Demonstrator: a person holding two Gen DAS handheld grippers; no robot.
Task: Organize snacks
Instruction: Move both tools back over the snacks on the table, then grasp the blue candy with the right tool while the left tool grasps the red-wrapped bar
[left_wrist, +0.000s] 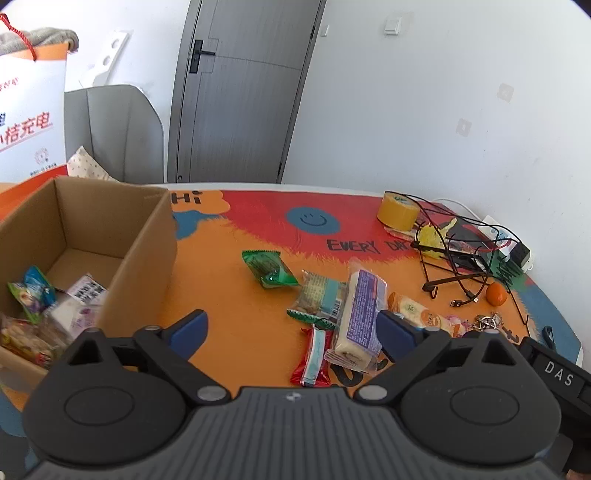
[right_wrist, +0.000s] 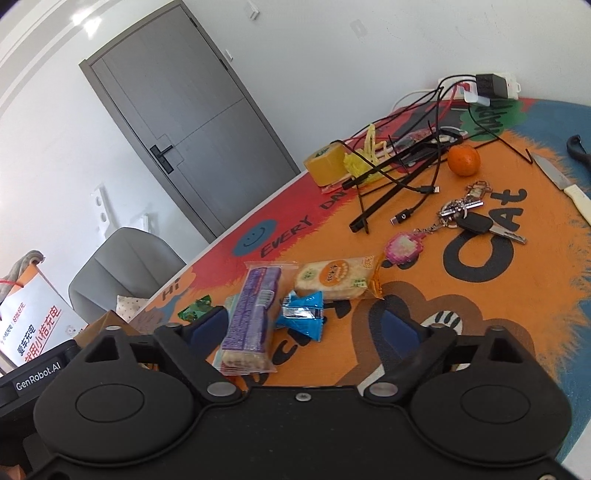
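Note:
A cardboard box (left_wrist: 147, 251) stands at the left of the table and holds several snack packets (left_wrist: 33, 295). Loose snacks lie on the colourful mat: a green packet (left_wrist: 267, 267), a purple-labelled cake bar (left_wrist: 360, 314), a red packet (left_wrist: 314, 354), a teal-and-clear packet (left_wrist: 319, 295) and an orange cracker pack (left_wrist: 417, 310). My left gripper (left_wrist: 291, 330) is open and empty above the mat, between the box and the snacks. My right gripper (right_wrist: 310, 325) is open and empty over the purple bar (right_wrist: 255, 314), a blue packet (right_wrist: 303, 314) and the cracker pack (right_wrist: 332, 278).
An orange fruit (right_wrist: 463, 159), keys (right_wrist: 469, 218), tangled cables (right_wrist: 406, 170), a tape roll (right_wrist: 325, 164), a power strip (right_wrist: 491, 86) and a knife (right_wrist: 565, 186) lie at the right. A grey chair (left_wrist: 114, 129) and a paper bag (left_wrist: 29, 114) stand behind the box.

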